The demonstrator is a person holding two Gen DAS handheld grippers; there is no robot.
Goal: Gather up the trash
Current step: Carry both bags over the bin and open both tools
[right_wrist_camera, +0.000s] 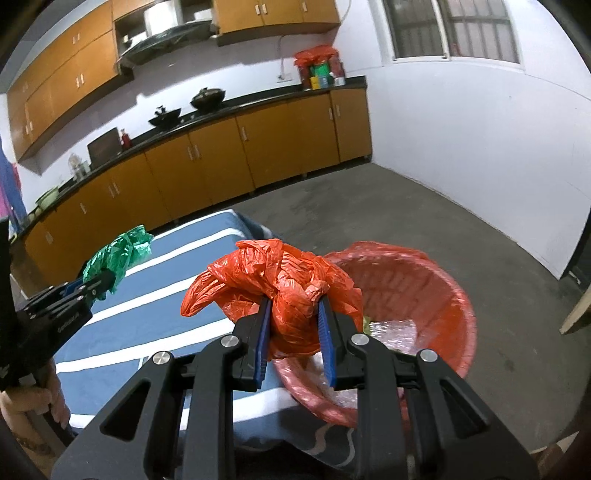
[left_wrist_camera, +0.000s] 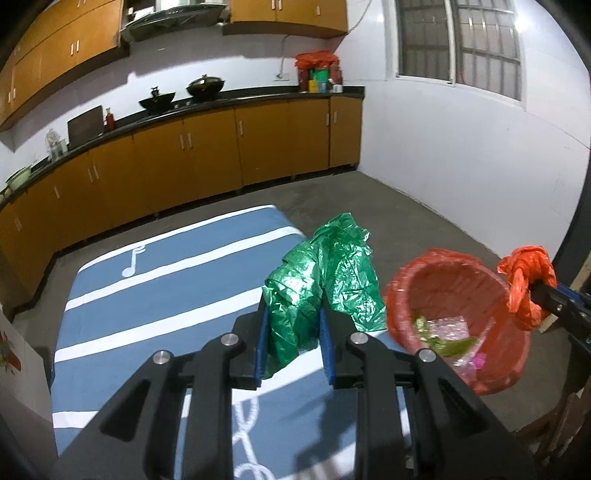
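We look from two wrist-mounted fisheye cameras, each facing forward along its own fingers and slightly down, close over a blue striped cloth. Our left view sits to the left, with the red-lined basket at its right edge. Our right view hangs nearly above that basket. Both share the cloth, the orange kitchen cabinets and the barred window.

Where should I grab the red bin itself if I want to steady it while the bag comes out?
Take the near rim of the red bin, coming from above on its right side. The bin is tilted with its mouth open towards the grippers, so that rim is exposed. The right gripper already clamps the red bag, and the left gripper holds the green bag, so one must let go first.
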